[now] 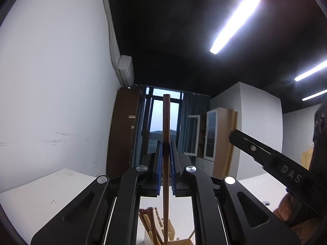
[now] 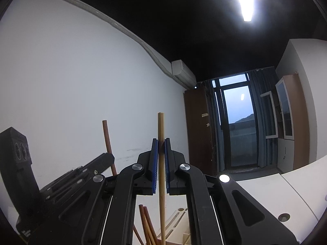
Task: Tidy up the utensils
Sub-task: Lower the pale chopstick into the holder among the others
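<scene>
Chopsticks clamped upright, one in each gripper, above the holder.
Left gripper pinches a dark chopstick; right gripper pinches a pale chopstick. Several sticks already stand in the wooden holder below; these two remain.

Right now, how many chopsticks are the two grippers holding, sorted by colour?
Dark brown chopstick, pinched in the left gripper: 1
Light bamboo chopstick, pinched in the right gripper: 1
Total: 2
</scene>
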The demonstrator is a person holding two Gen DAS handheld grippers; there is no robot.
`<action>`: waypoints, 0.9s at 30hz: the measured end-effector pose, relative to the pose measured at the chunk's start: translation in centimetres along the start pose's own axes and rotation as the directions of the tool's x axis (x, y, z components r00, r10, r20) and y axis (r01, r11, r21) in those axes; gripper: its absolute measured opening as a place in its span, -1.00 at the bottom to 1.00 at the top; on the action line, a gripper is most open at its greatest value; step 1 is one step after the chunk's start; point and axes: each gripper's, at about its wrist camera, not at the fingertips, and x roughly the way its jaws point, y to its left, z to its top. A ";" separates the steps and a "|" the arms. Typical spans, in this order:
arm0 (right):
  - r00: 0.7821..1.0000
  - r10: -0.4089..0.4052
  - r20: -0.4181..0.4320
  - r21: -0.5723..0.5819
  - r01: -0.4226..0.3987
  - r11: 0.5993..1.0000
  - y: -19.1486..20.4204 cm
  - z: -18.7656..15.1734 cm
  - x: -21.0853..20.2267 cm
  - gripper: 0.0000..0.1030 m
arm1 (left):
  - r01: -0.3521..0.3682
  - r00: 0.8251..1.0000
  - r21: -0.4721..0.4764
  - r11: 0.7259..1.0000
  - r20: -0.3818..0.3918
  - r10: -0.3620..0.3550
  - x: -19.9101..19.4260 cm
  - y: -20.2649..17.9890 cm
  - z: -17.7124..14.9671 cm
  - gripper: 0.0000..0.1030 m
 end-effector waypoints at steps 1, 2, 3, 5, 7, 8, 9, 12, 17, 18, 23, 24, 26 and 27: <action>1.000 0.001 -0.014 -0.006 -0.001 1.000 0.0 -0.2 0.5 -0.87 | 0.000 1.000 0.007 1.000 0.002 0.000 0.2 -0.1 -0.3 -0.88; 1.000 -0.006 -0.020 -0.006 0.006 1.000 -0.1 -0.5 0.7 -0.87 | 0.001 1.000 0.017 1.000 -0.003 -0.001 0.3 -0.3 -0.6 -0.88; 1.000 -0.009 -0.025 -0.008 0.008 1.000 -0.3 -0.7 1.1 -0.87 | -0.003 1.000 0.029 1.000 -0.015 0.004 0.7 -0.5 -0.9 -0.88; 0.999 -0.014 -0.045 -0.017 0.013 1.000 -0.5 -1.3 1.8 -0.87 | -0.007 0.999 0.029 1.000 -0.033 0.008 1.3 -0.2 -1.3 -0.88; 0.997 -0.014 -0.082 -0.021 0.012 1.000 -0.7 -2.2 2.6 -0.87 | -0.011 0.998 0.036 0.999 -0.065 0.014 1.9 -0.2 -2.0 -0.88; 0.995 -0.020 -0.094 -0.027 0.017 0.999 -0.8 -2.5 2.9 -0.87 | -0.009 0.997 0.034 0.999 -0.078 0.012 2.3 -0.1 -2.4 -0.88; 0.994 -0.023 -0.102 -0.029 0.020 0.999 -0.8 -2.8 3.0 -0.87 | -0.009 0.996 0.035 0.999 -0.092 0.012 2.5 0.0 -2.6 -0.88; 0.991 -0.026 -0.131 -0.019 0.024 1.000 -1.2 -3.5 3.3 -0.87 | -0.013 0.991 0.038 0.999 -0.135 0.018 3.4 0.1 -3.6 -0.88; 0.986 -0.028 -0.165 -0.014 0.026 1.000 -1.2 -4.4 3.3 -0.87 | -0.012 0.985 0.044 0.999 -0.172 0.020 4.0 0.1 -4.5 -0.88; 0.985 -0.026 -0.169 -0.014 0.024 1.000 -1.2 -4.5 3.2 -0.87 | -0.011 0.985 0.045 0.999 -0.174 0.018 3.9 0.2 -4.6 -0.88; 0.984 -0.019 -0.179 -0.005 0.019 1.000 -1.3 -5.1 2.6 -0.87 | -0.005 0.980 0.036 0.999 -0.199 0.012 3.7 0.7 -4.8 -0.88; 0.983 -0.015 -0.182 -0.003 0.015 1.000 -1.2 -5.1 2.6 -0.87 | -0.005 0.980 0.035 0.999 -0.200 0.012 3.6 0.7 -4.9 -0.88; 0.982 -0.017 -0.189 0.001 0.017 1.000 -1.2 -5.3 2.7 -0.87 | 0.001 0.978 0.027 1.000 -0.206 0.004 3.7 1.2 -5.0 -0.88; 0.981 -0.014 -0.196 -0.001 0.014 1.000 -1.0 -5.5 2.6 -0.87 | -0.001 0.978 0.028 1.000 -0.210 0.006 3.7 1.3 -5.1 -0.88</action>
